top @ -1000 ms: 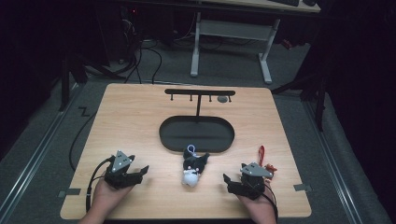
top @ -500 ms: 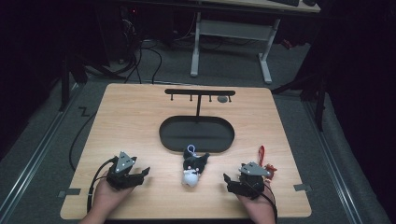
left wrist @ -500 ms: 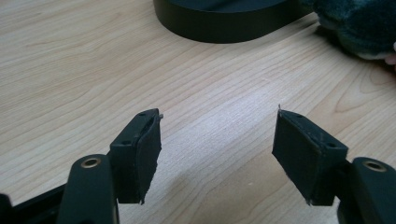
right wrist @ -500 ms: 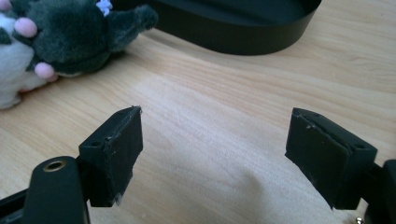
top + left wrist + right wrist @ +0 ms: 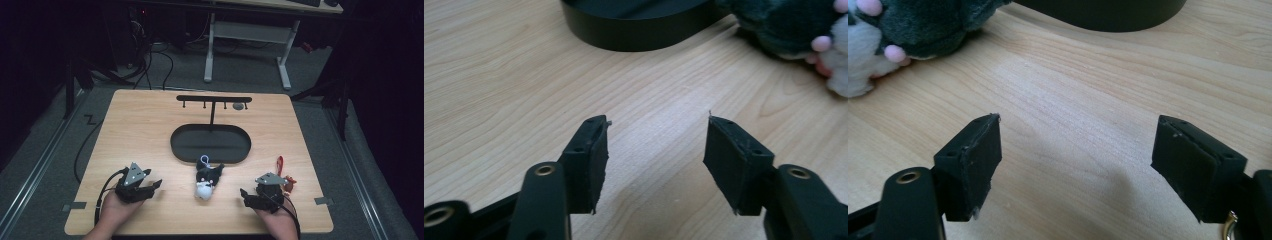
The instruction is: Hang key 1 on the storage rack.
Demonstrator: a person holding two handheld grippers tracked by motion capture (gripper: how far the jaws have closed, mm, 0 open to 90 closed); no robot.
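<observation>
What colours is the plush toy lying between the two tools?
Dark grey-black and white, with small pink spots: plush toy. Right gripper view shows it best.

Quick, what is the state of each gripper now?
Left gripper: open, holding nothing, jaws just closing.
Right gripper: open, holding nothing, jaws just closing.

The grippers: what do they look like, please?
Both the left gripper and the right gripper are black, each with a grey three-cornered plate on top and a black cable trailing behind. Their jaws end in flat, rectangular black pads with small screw holes.
</observation>
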